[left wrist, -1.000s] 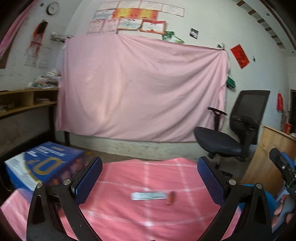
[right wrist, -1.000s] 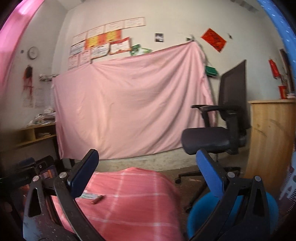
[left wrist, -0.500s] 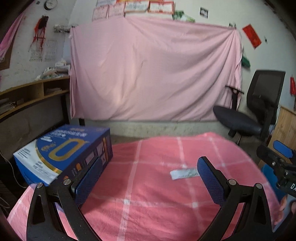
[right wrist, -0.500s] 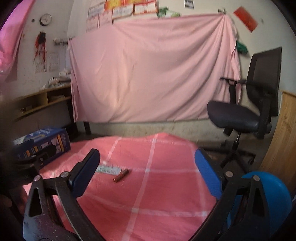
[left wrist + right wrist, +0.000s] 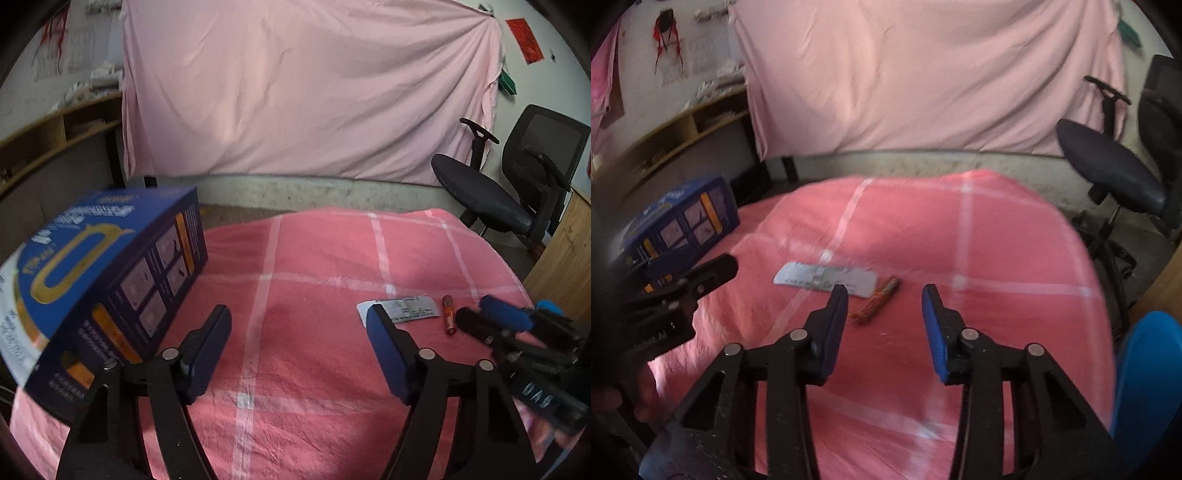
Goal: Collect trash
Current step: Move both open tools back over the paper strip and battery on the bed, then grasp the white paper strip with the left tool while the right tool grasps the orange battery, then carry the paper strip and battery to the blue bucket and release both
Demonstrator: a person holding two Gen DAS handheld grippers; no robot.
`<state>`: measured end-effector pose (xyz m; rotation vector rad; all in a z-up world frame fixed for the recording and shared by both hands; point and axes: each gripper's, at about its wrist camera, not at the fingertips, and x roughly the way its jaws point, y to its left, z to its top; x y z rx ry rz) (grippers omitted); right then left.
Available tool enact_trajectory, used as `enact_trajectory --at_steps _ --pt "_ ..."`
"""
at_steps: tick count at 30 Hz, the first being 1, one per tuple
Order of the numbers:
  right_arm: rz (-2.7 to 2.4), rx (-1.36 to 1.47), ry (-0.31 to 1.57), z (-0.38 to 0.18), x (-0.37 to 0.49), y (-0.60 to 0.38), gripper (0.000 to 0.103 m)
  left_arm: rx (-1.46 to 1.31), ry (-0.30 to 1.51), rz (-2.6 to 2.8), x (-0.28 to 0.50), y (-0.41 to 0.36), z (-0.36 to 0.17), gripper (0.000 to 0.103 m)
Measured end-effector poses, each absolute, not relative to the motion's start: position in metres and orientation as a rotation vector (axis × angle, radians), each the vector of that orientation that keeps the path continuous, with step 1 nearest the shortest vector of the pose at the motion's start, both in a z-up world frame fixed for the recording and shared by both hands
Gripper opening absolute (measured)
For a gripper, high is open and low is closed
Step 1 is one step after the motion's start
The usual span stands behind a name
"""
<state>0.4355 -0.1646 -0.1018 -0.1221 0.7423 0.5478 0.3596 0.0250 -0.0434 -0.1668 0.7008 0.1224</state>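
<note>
Pink checked cloth [image 5: 314, 266] covers the bench, and both tools hang over it with nothing in their grip. Left gripper [image 5: 299, 343] sits low in the left wrist frame, fingers [image 5: 208, 347] spread wide, empty. Just past its right finger, right of centre, lies a white paper slip [image 5: 406, 309], flat on the cloth, one end hidden behind that finger. Right beside the slip, a small orange wrapper stick [image 5: 448, 314] lies almost end-on; whether the two touch, I can't tell. Over at the left of that frame, a blue box [image 5: 110, 273] stands at the bench edge. Switch to the right wrist view: right gripper [image 5: 884, 325] is parted moderately, holding nothing, and the orange stick [image 5: 877, 304] lies between and just beyond its fingertips, the slip [image 5: 823, 282] to its left. At the frame's lower right, a blue bin [image 5: 1148, 373] shows beside the bench. An office chair [image 5: 509, 192] stands at the right.
</note>
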Motion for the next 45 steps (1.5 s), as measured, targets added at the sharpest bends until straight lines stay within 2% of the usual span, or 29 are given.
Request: enact_trajectory --at_steps 4,6,7,8,20,25,29,32,45 --pt "0.525 -0.161 0.813 -0.113 0.443 -0.155 0.063 -0.211 0.732 0.092 0.365 0.032 -0.046 0.062" --pt "0.513 -0.152 0.817 -0.113 0.444 -0.157 0.054 -0.222 0.746 0.071 0.368 0.031 -0.046 0.062" --pt "0.506 -0.145 0.817 -0.113 0.445 -0.158 0.04 -0.226 0.748 0.056 0.369 0.031 -0.046 0.061" --pt "0.501 -0.13 0.82 -0.113 0.445 -0.162 0.037 -0.227 0.75 0.035 0.37 0.031 -0.046 0.061" --pt "0.482 -0.048 0.798 -0.103 0.446 -0.198 0.037 -0.031 0.821 -0.151 0.398 -0.003 -0.049 0.06" --pt "0.487 -0.011 0.805 -0.103 0.448 -0.203 0.037 0.02 0.838 -0.19 0.408 -0.015 -0.054 0.052" --pt "0.483 0.007 0.804 -0.102 0.448 -0.208 0.037 0.064 0.843 -0.221 0.414 -0.026 -0.058 0.031" --pt "0.48 0.023 0.808 -0.102 0.447 -0.212 0.037 0.107 0.839 -0.241 0.412 -0.035 -0.06 0.021" --pt "0.5 0.056 0.753 -0.096 0.426 -0.232 0.037 0.054 0.786 -0.217 0.385 -0.047 -0.052 0.015"
